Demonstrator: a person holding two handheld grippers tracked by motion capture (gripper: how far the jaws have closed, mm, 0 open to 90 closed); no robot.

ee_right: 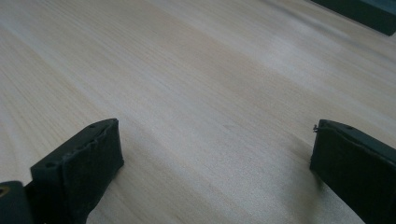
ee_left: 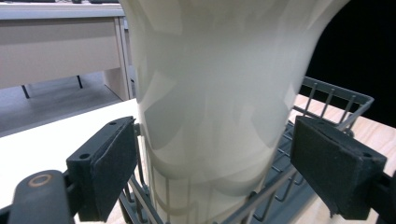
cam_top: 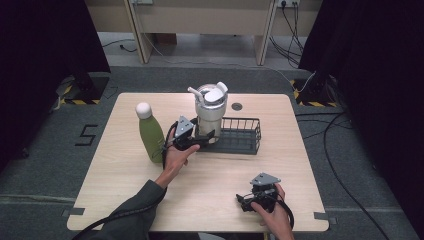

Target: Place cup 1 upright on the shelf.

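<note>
Cream-white tumbler (cam_top: 210, 116) stood upright in the left end of a dark wire basket (cam_top: 239, 136), which sat a little behind the middle of the light wooden bench (cam_top: 125, 170), toward the far edge. The tumbler carried a lid with a straw and a flip cap. The left gripper (cam_top: 206, 136) was at the tumbler's lower body, reaching in from the basket's left side. In the left gripper view its jaws stood wide, one on either side of the tumbler's (ee_left: 210, 102) tapered base, with a clear gap showing between each pad and the wall; nothing was clamped. The basket's (ee_left: 336, 100) wire rim ran behind and below the pads.

A green bottle (cam_top: 150, 135) with a white cap stood upright left of the left gripper, near it but apart. The right gripper (cam_top: 245, 201) rested low near the bench's near right corner, well apart from the basket. In the right gripper view its jaws were spread wide over bare wood (ee_right: 196, 93), holding nothing.
</note>
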